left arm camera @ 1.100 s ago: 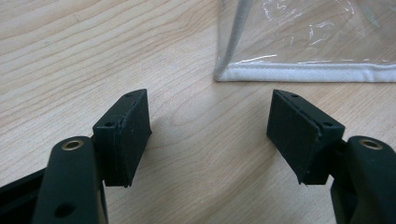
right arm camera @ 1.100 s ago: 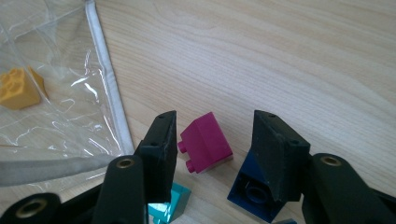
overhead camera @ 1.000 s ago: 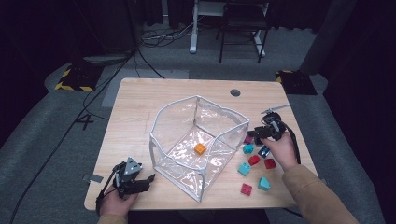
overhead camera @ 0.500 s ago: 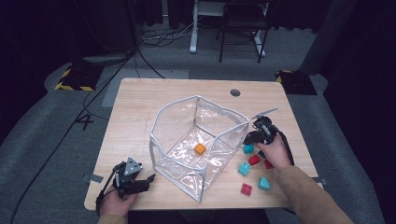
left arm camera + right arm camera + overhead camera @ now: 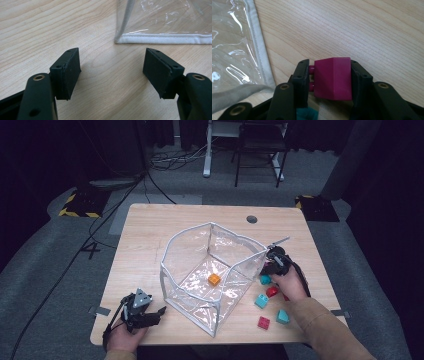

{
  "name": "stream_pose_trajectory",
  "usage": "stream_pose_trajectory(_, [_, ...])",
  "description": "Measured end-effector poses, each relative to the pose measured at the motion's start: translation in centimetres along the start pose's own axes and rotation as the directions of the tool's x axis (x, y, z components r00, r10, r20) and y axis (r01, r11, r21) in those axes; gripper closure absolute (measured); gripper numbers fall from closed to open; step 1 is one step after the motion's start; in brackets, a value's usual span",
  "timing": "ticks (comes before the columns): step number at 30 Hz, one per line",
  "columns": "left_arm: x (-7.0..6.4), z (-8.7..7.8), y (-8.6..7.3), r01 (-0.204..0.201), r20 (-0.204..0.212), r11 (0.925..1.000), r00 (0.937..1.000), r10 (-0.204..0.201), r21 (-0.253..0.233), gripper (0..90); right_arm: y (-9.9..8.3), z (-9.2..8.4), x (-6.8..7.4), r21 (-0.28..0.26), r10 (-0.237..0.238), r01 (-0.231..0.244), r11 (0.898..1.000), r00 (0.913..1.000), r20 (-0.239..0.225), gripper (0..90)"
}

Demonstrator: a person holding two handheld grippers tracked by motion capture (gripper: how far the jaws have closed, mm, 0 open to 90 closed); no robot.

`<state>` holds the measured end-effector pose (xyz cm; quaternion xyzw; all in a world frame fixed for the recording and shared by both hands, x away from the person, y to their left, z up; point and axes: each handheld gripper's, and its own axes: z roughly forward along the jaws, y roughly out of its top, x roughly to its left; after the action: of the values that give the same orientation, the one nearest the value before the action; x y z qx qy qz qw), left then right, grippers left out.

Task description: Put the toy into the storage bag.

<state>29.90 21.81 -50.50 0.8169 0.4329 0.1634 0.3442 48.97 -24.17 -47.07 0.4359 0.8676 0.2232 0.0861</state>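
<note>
The right claw (image 5: pixel 332 77) is closed on a magenta block (image 5: pixel 333 78): both pads press its opposite faces, the block's two studs against the left pad. The jaws have just been closing, with the block between them. In the high view the right claw (image 5: pixel 272 265) sits low over the worktop (image 5: pixel 150 235), just beside the right-hand wall of the clear plastic bin (image 5: pixel 187 237), outside it.

The bin stands open-topped near the middle of the worktop. It has a white fabric rim and base seam. One orange block (image 5: pixel 214 279) lies on its floor.

Loose blocks lie on the worktop near the right hand (image 5: pixel 290 285), outside the bin: a teal block (image 5: pixel 265 280) just below the claw, a red block (image 5: pixel 272 291), a second teal block (image 5: pixel 261 300), a third teal block (image 5: pixel 283 316) and a dark pink block (image 5: pixel 263 322).

The left claw (image 5: pixel 112 72) is open, with bare wood between its pads. It rests at the near left corner of the worktop, pointing at the bin's near corner seam, apart from it. In the high view the left claw (image 5: pixel 150 314) is held by the left hand (image 5: pixel 125 335).
</note>
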Motion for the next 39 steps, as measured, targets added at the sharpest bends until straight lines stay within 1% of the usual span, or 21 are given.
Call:
stream_pose_trajectory(3, [0.0,0.0,0.0,-0.001,-0.002,1.0000,1.0000,0.001,0.000,30.6,0.1,-0.3,0.1,-0.001,-0.008,0.008,1.000,1.0000,0.002,57.8])
stream_pose_trajectory(5, [0.0,0.0,0.0,0.000,-0.002,1.0000,1.0000,0.000,0.000,30.6,0.1,-0.8,0.0,-0.021,0.000,0.000,1.000,0.9997,-0.024,64.1])
stream_pose_trajectory(6, [0.0,0.0,0.0,-0.001,-0.001,1.0000,1.0000,0.001,0.000,30.6,0.2,-1.2,-0.1,-0.035,0.006,-0.007,0.999,0.9994,-0.034,66.2])
stream_pose_trajectory(7, [0.0,0.0,0.0,-0.002,-0.003,1.0000,1.0000,0.002,0.000,30.6,0.2,-1.6,-0.1,-0.039,0.007,-0.009,0.999,0.9992,-0.040,66.3])
stream_pose_trajectory(9, [0.0,0.0,0.0,-0.002,-0.004,1.0000,1.0000,0.002,-0.001,30.6,0.3,-1.9,-0.2,-0.040,0.004,-0.005,0.999,0.9995,-0.032,67.1])
stream_pose_trajectory(12, [0.0,0.0,0.0,0.000,-0.003,1.0000,1.0000,0.000,-0.001,30.6,0.3,-2.2,-0.3,-0.041,0.003,-0.005,0.999,0.9996,-0.026,70.5])
stream_pose_trajectory(14, [0.0,0.0,0.0,0.001,-0.003,1.0000,1.0000,-0.001,-0.001,30.6,0.3,-2.2,-0.3,-0.041,0.003,-0.004,0.999,0.9998,-0.022,69.4])
stream_pose_trajectory(17, [0.0,0.0,0.0,0.000,-0.004,1.0000,1.0000,0.000,-0.001,30.6,0.4,-1.8,-0.3,-0.035,0.005,-0.006,0.999,0.9995,-0.030,56.4])
stream_pose_trajectory(18, [0.0,0.0,0.0,0.002,-0.002,1.0000,1.0000,-0.002,-0.001,30.6,0.4,-1.7,-0.3,-0.035,0.006,-0.007,0.999,0.9996,-0.028,53.8])
stream_pose_trajectory(20, [0.0,0.0,0.0,0.000,-0.003,1.0000,1.0000,0.000,-0.001,30.6,0.5,-1.2,-0.2,-0.026,0.000,-0.001,1.000,0.9995,-0.032,51.8])
stream_pose_trajectory(24, [0.0,0.0,0.0,0.003,-0.002,1.0000,1.0000,-0.003,-0.002,30.6,0.6,-0.2,0.3,0.010,-0.023,0.024,1.000,0.9995,-0.021,52.0])
stream_pose_trajectory(26, [0.0,0.0,0.0,-0.002,-0.004,1.0000,1.0000,0.002,-0.001,30.6,0.5,0.2,0.6,0.023,-0.033,0.033,0.999,0.9993,-0.017,55.7])
stream_pose_trajectory(27, [0.0,0.0,0.0,-0.002,-0.004,1.0000,1.0000,0.002,0.000,30.6,0.5,0.2,0.7,0.020,-0.040,0.040,0.999,0.9992,-0.004,56.5])
stream_pose_trajectory(29, [0.0,0.0,0.0,-0.002,-0.004,1.0000,1.0000,0.002,0.000,30.5,0.5,0.3,0.8,0.024,-0.042,0.042,0.999,0.9991,0.004,56.9])
stream_pose_trajectory(32, [0.0,0.0,0.0,-0.001,-0.004,1.0000,1.0000,0.001,-0.001,30.6,0.5,0.2,0.8,0.029,-0.045,0.044,0.999,0.9988,0.020,57.2])
stream_pose_trajectory(37, [0.0,0.0,0.0,-0.002,-0.004,1.0000,1.0000,0.002,-0.001,30.5,0.6,-0.7,0.5,-0.003,-0.019,0.019,1.000,0.9998,0.011,57.2])
stream_pose_trajectory(39, [0.0,0.0,0.0,-0.002,-0.004,1.0000,1.0000,0.002,0.000,30.5,0.6,-1.2,0.3,-0.010,-0.016,0.016,1.000,0.9998,0.010,57.2])
